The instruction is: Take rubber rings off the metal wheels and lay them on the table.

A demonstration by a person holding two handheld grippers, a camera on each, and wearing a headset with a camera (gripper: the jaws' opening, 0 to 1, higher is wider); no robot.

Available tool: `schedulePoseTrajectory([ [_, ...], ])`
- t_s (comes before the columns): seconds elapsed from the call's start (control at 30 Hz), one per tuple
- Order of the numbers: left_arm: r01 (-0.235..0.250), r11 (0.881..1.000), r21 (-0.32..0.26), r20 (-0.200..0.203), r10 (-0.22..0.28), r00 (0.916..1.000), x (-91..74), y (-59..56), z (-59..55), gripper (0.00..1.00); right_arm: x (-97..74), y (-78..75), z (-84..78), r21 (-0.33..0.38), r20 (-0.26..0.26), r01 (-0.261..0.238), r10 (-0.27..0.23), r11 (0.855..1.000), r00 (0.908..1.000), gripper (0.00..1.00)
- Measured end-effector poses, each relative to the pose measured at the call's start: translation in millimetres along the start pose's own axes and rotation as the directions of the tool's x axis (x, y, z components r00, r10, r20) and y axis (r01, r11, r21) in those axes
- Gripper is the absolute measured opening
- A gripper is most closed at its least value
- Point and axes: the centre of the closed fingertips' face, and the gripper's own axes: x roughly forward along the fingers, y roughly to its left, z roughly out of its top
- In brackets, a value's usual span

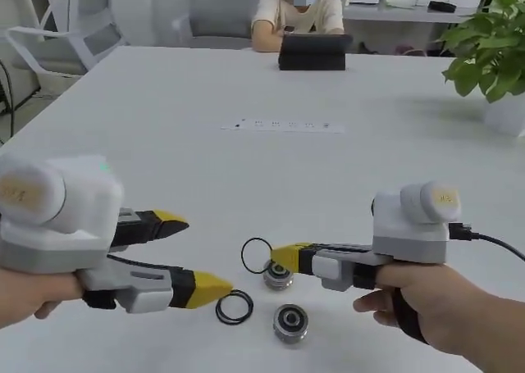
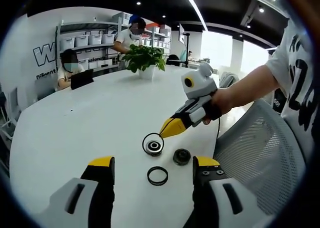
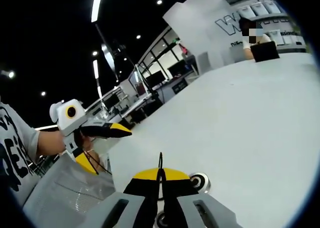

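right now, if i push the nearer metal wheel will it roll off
Probably not: the nearer wheel lies flat on its face, so it would likely slide rather than roll. It looks like solid metal, so probably heavy for its size. The table looks smooth, so it may skid.

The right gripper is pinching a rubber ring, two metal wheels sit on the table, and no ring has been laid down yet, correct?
Not quite: at least one rubber ring already lies on the table, near the lower jaw of the open left gripper, as the head view shows. The rest holds: the right gripper pinches a second ring, and two metal wheels sit on the table.
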Motion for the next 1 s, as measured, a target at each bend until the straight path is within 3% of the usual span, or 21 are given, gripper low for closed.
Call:
schedulePoseTrajectory([
  [0.47, -0.017, 1.000, 0.001, 0.006, 0.017, 0.9998, -11.9, 1.2, -2.4, 0.66, 9.1, 10.3, -2.6, -0.003, -0.019, -0.033, 0.033, 0.999, 0.9993, 0.00],
  [1.0, -0.018, 1.000, 0.004, 0.001, 0.018, 0.9998, -17.4, -1.0, -7.5, 0.68, 18.2, 18.5, -19.8, -0.003, -0.078, -0.061, 0.060, 0.998, 0.9952, 0.00],
])
